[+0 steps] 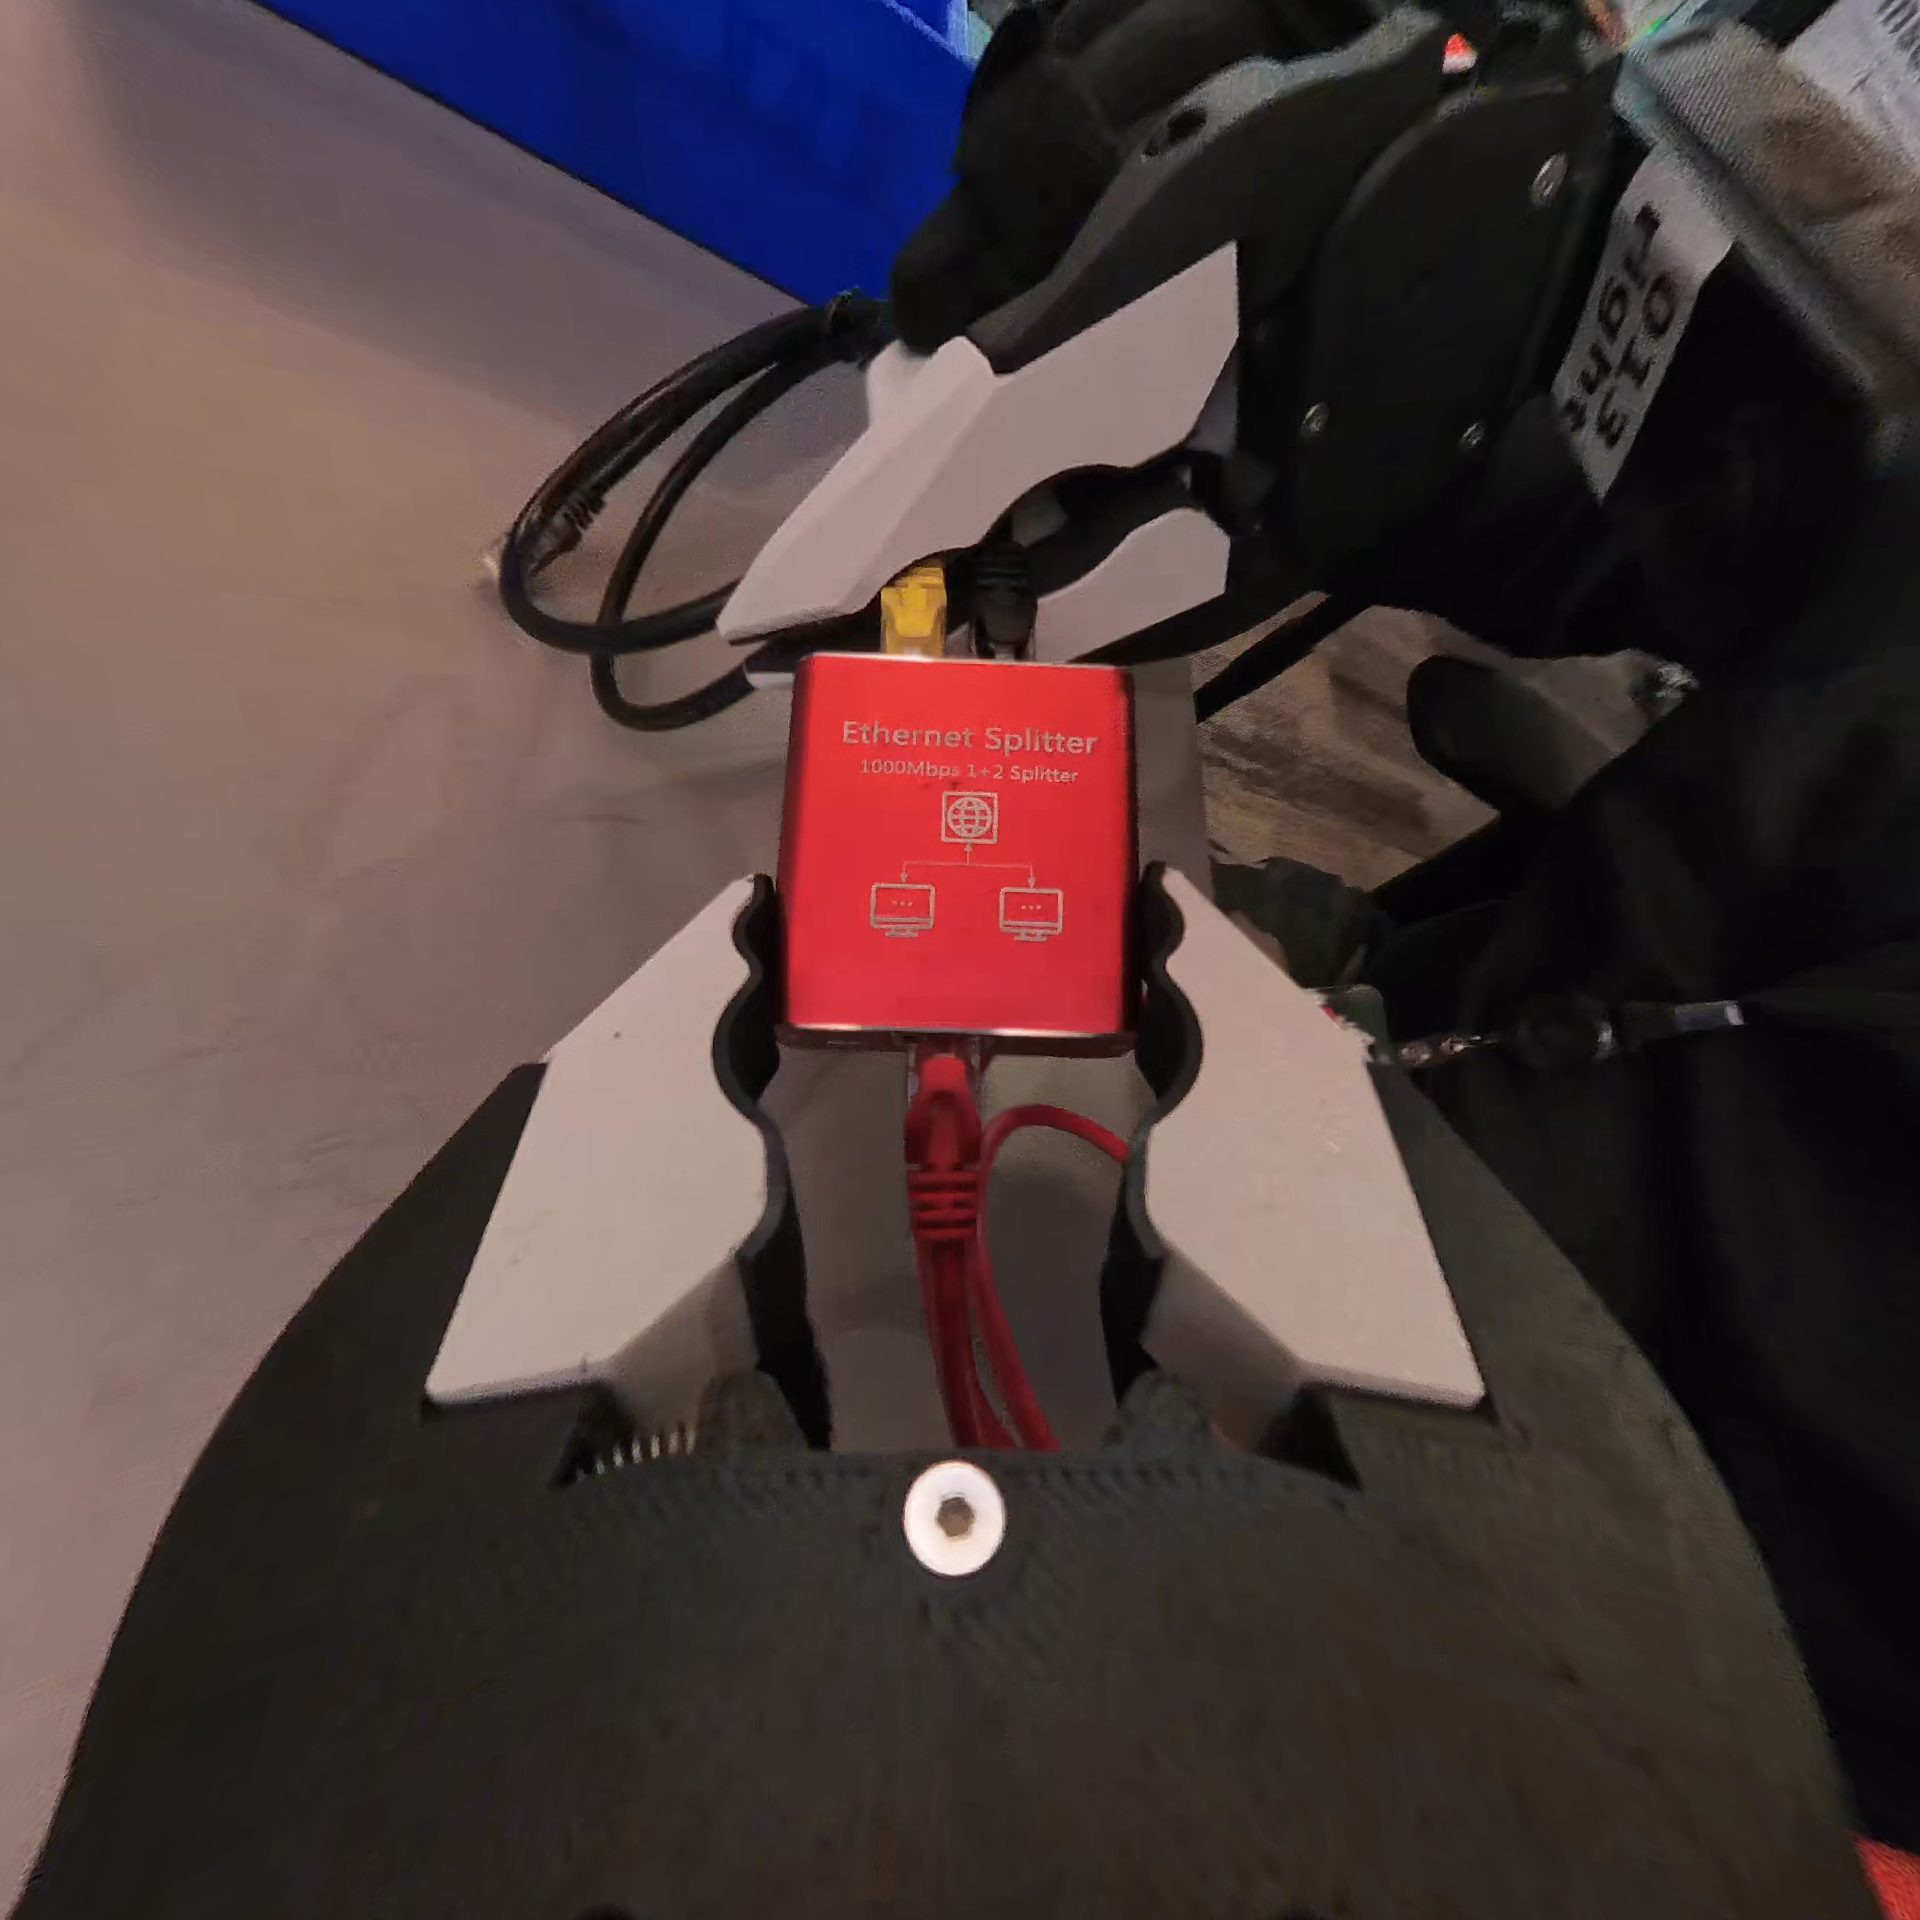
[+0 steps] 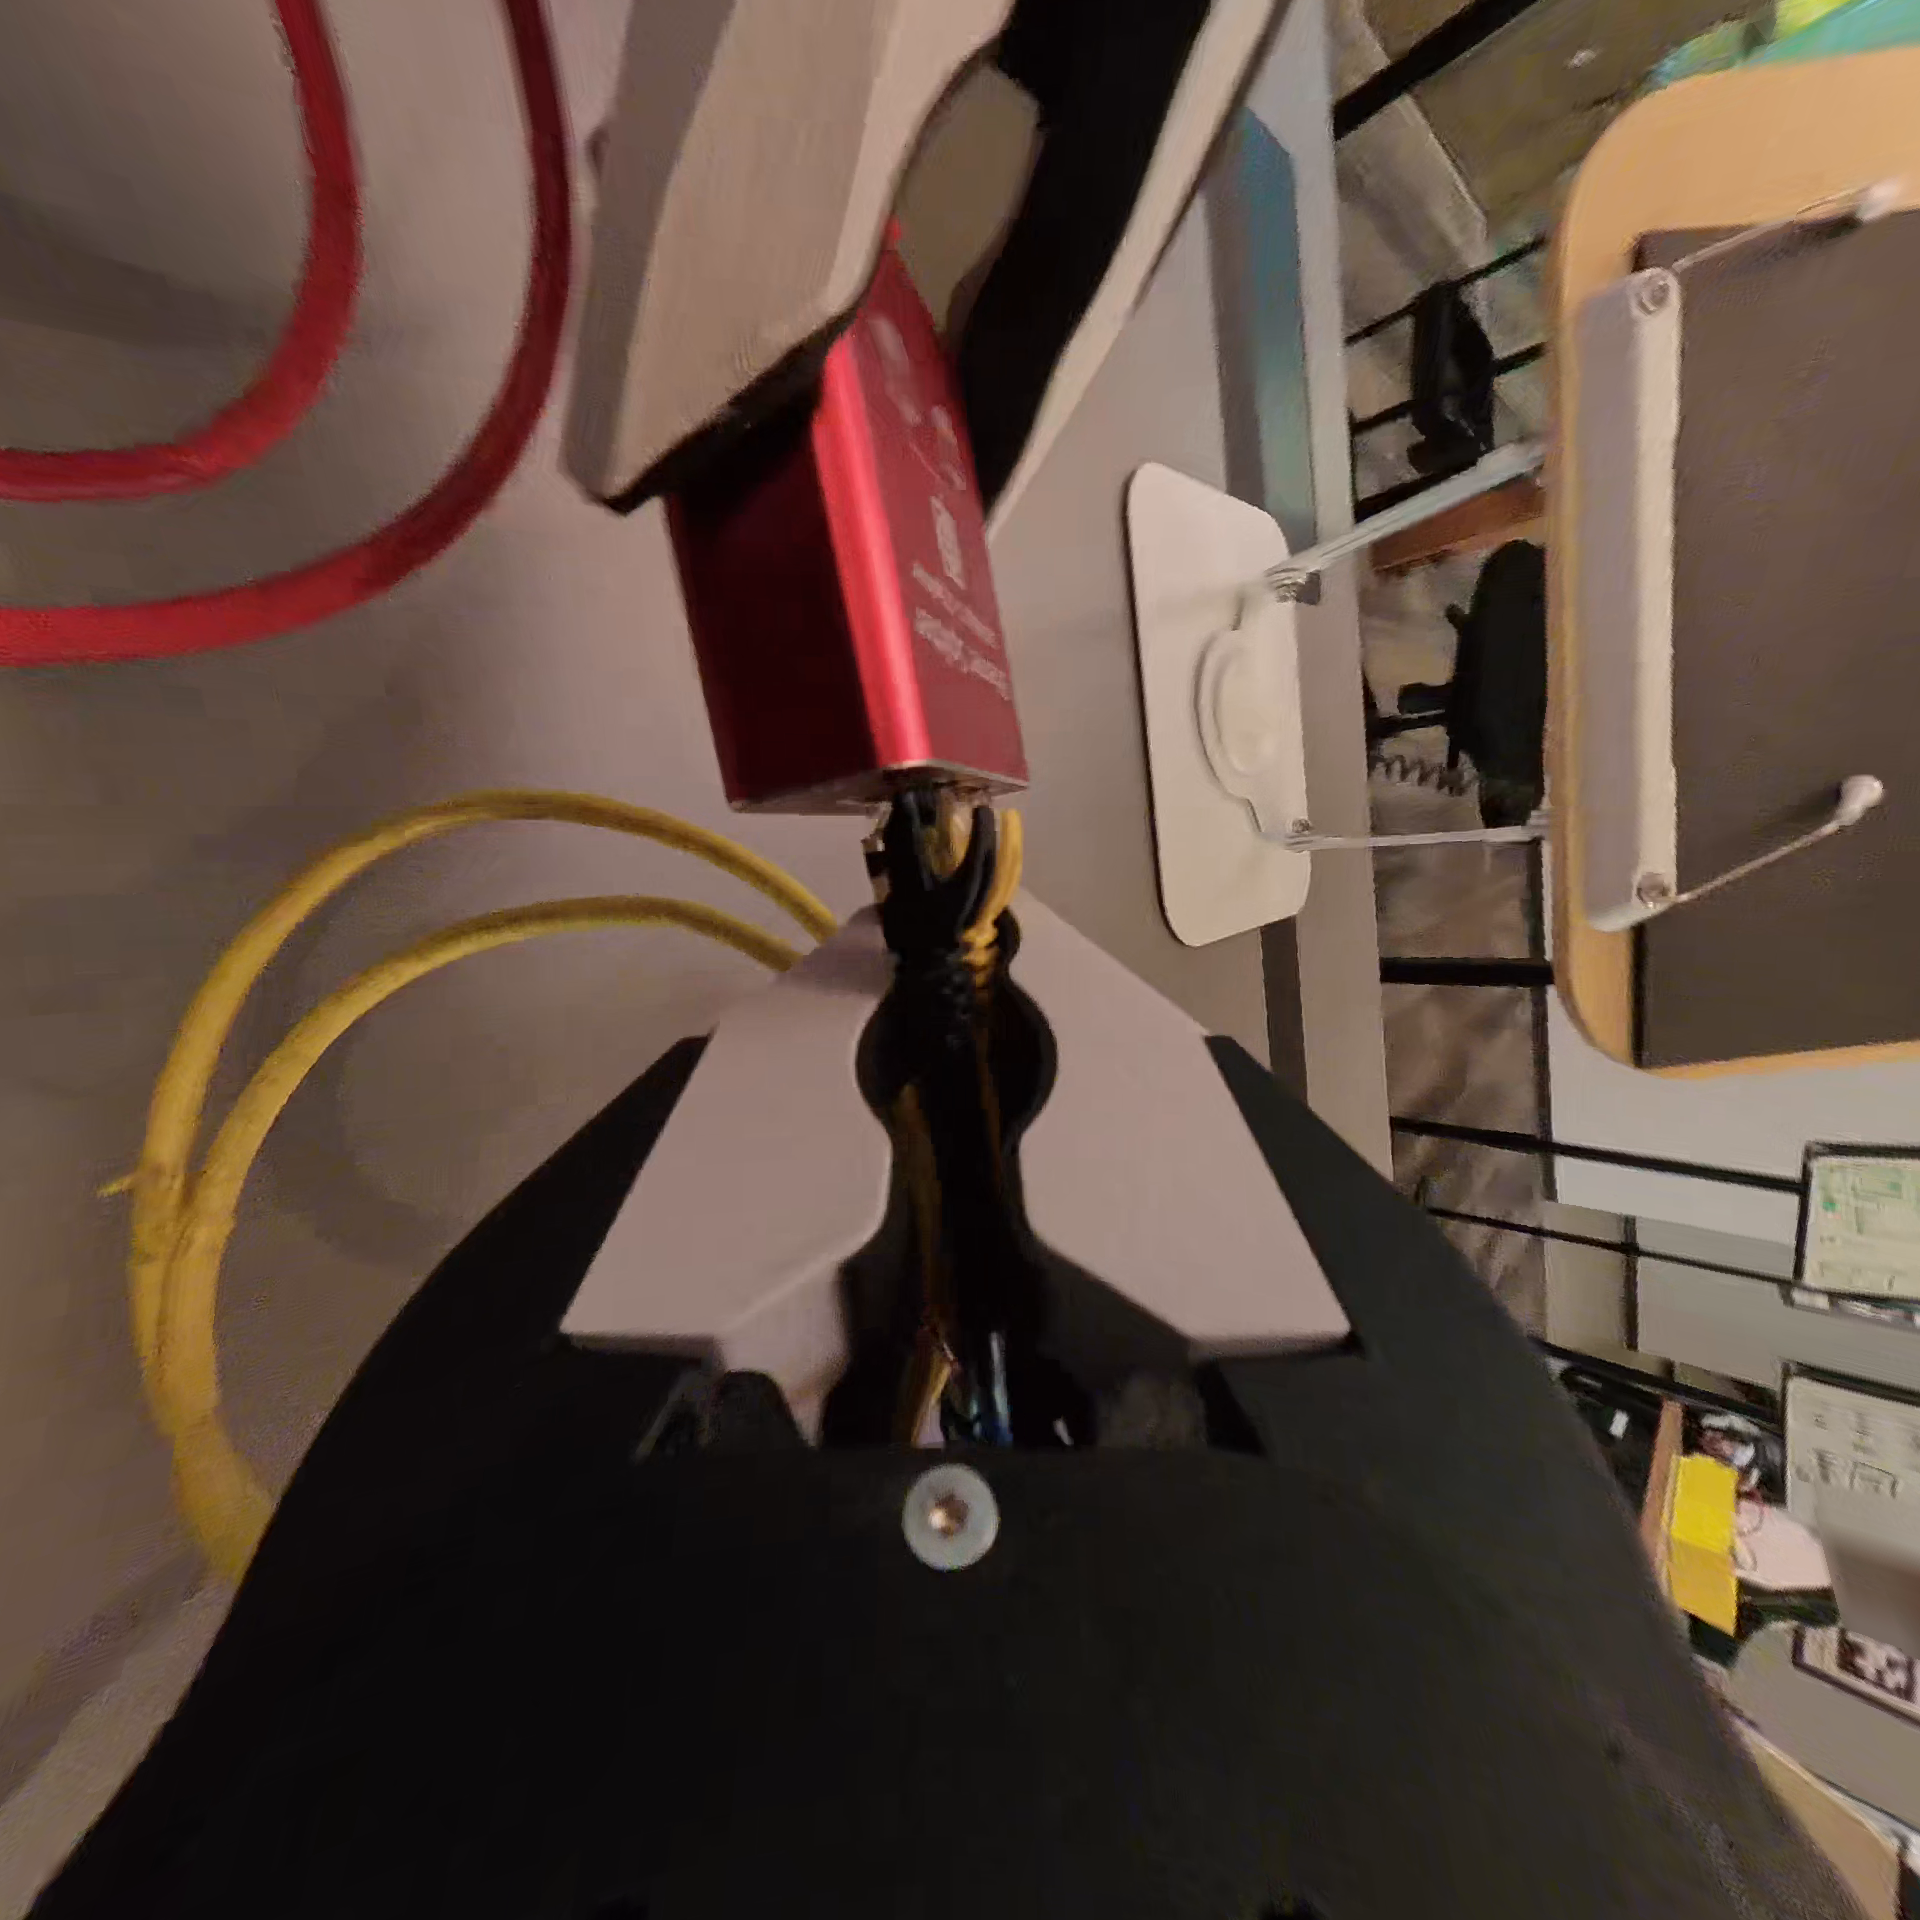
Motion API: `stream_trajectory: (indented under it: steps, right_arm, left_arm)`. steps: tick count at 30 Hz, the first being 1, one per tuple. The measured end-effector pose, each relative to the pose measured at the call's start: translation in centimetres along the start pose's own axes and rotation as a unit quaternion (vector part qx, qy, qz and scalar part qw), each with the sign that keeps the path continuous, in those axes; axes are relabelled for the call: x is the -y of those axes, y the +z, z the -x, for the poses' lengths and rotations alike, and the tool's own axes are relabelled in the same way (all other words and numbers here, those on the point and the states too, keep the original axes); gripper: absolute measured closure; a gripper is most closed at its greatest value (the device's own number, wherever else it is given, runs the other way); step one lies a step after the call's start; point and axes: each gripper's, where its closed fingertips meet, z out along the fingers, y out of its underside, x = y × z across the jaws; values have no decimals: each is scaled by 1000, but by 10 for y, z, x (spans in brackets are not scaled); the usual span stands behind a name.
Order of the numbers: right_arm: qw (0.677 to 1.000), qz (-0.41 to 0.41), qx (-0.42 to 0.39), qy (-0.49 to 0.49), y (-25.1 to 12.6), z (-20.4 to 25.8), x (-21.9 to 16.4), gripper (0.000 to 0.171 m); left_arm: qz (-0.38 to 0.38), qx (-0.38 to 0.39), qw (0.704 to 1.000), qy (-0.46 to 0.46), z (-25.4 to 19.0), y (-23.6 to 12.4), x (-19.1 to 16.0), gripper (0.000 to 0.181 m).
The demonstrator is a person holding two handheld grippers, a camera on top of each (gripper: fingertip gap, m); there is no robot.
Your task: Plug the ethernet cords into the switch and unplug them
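A red metal switch (image 1: 956, 842) is held by its sides between my left gripper's (image 1: 956, 894) fingers, just above the grey table. A red cord (image 1: 940, 1143) is plugged into its near end and runs back between my fingers. A yellow plug (image 1: 914, 613) and a black plug (image 1: 1000, 597) sit in its far end. My right gripper (image 2: 945, 940) is shut around the black and yellow cords right behind those plugs. It also shows in the left wrist view (image 1: 925, 623). In the right wrist view the switch (image 2: 862, 582) hangs from the left gripper's finger (image 2: 727, 260).
The black cord loops on the table at the left (image 1: 623, 520). Yellow cord loops (image 2: 312, 935) and red cord loops (image 2: 312, 312) lie beside the switch. A blue bin (image 1: 675, 104) stands behind. A black-gloved hand (image 1: 1714, 831) is at the right. A white stand (image 2: 1216, 707) is near the table edge.
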Motion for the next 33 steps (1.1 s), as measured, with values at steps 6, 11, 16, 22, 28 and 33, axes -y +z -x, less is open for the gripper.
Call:
stream_trajectory:
  steps: [6, 11, 16, 22, 28, 33]
  right_arm:
    - [999, 48, 16, -3, 3, 5, -7, 169]
    - [999, 37, -18, -7, -3, -6, 5, 170]
    - [992, 8, -86, -93, -17, -16, 33, 170]
    - [991, 2, -100, -88, -19, -21, 33, 169]
    - [999, -18, -28, -13, -18, -14, 29, 119]
    - [994, -82, 59, 34, -36, 3, 35, 155]
  left_arm:
    - [13, 140, 984, 109, 9, -14, 17, 96]
    - [141, 195, 954, 177, 12, 4, 2, 86]
    - [220, 72, 965, 123, -3, 16, -15, 76]
    - [238, 15, 967, 87, -15, 24, -21, 98]
    - [251, -8, 967, 46, -5, 22, -33, 99]
    - [277, -29, 960, 43, -3, 12, -37, 99]
